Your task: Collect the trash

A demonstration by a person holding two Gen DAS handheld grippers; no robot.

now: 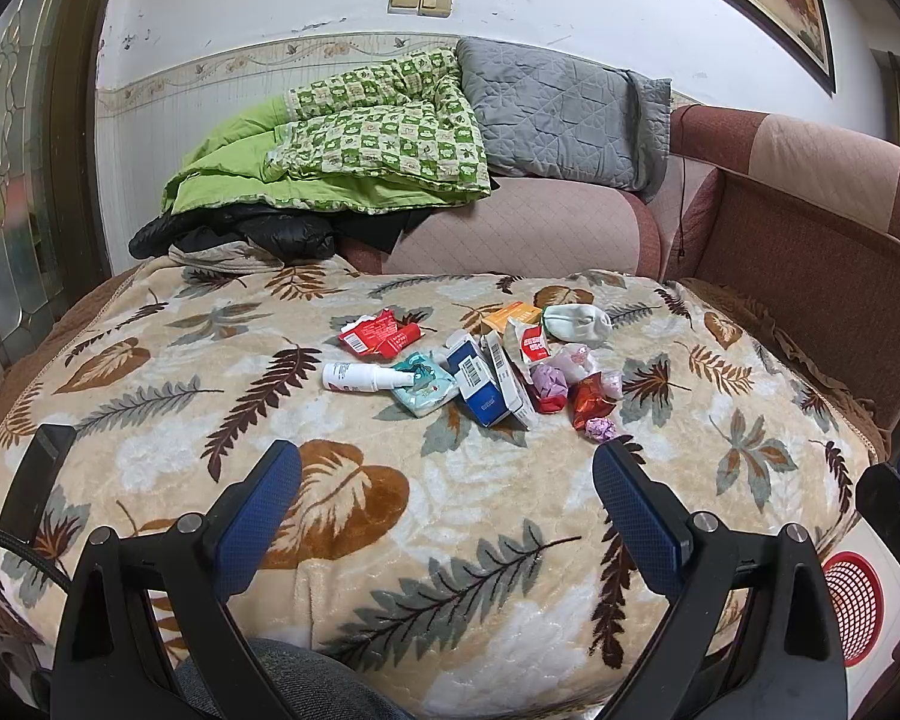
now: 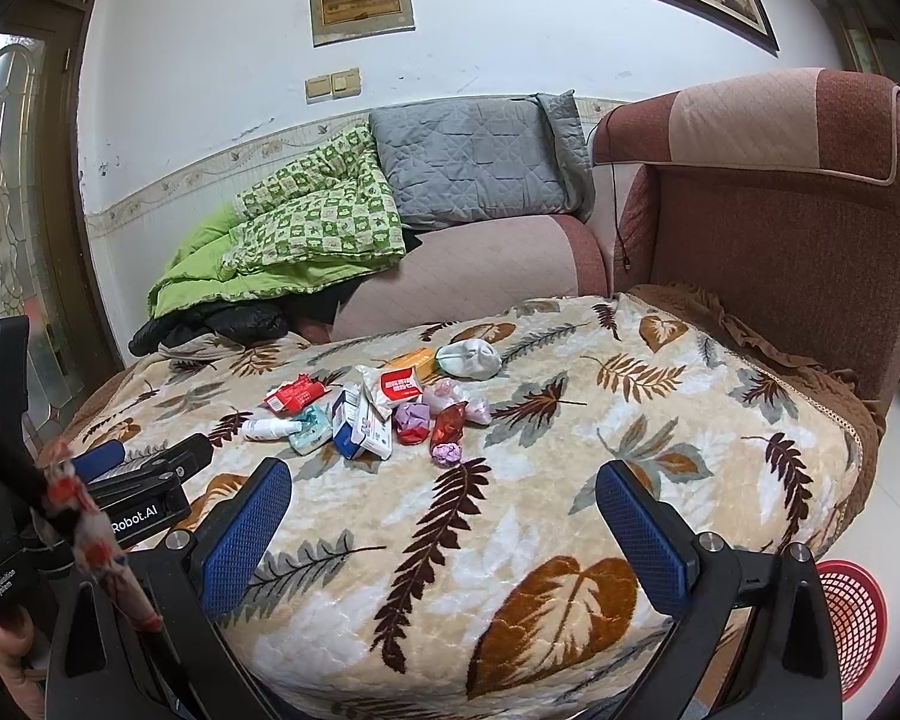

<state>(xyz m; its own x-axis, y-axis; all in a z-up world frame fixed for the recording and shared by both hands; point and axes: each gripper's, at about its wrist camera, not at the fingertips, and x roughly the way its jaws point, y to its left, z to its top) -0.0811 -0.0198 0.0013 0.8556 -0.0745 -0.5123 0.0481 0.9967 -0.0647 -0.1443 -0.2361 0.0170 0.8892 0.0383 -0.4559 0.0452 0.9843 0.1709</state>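
Nearest the camera, the two blue pads of the left gripper [image 1: 447,468] are seen spread wide apart, and nothing is held between them. The right gripper [image 2: 444,489] is spread wide too, and it is empty as well. Both are held above the near part of a soft leaf blanket [image 1: 390,540] that is laid over a sofa seat.

The trash is found in a small pile [image 1: 480,366] in the middle of the blanket, well ahead of both grippers. In the pile, a white spray bottle [image 1: 360,376] is laid on its side at the left, touching a teal packet [image 1: 426,384]. A blue and white box [image 1: 480,387] is tilted beside the packet. A red wrapper [image 1: 378,333] is seen behind the bottle. An orange box [image 1: 512,315] and a pale balled sock [image 1: 576,321] are at the back. Shiny red candy wrappers [image 1: 588,401] and a purple crumpled wrapper [image 1: 600,429] are at the right, the purple one nearest the grippers.

A red mesh basket [image 2: 852,624] is seen on the floor past the right edge of the seat. Behind the pile, a green quilt [image 1: 342,144] and a grey pillow [image 1: 564,114] are heaped against the wall.
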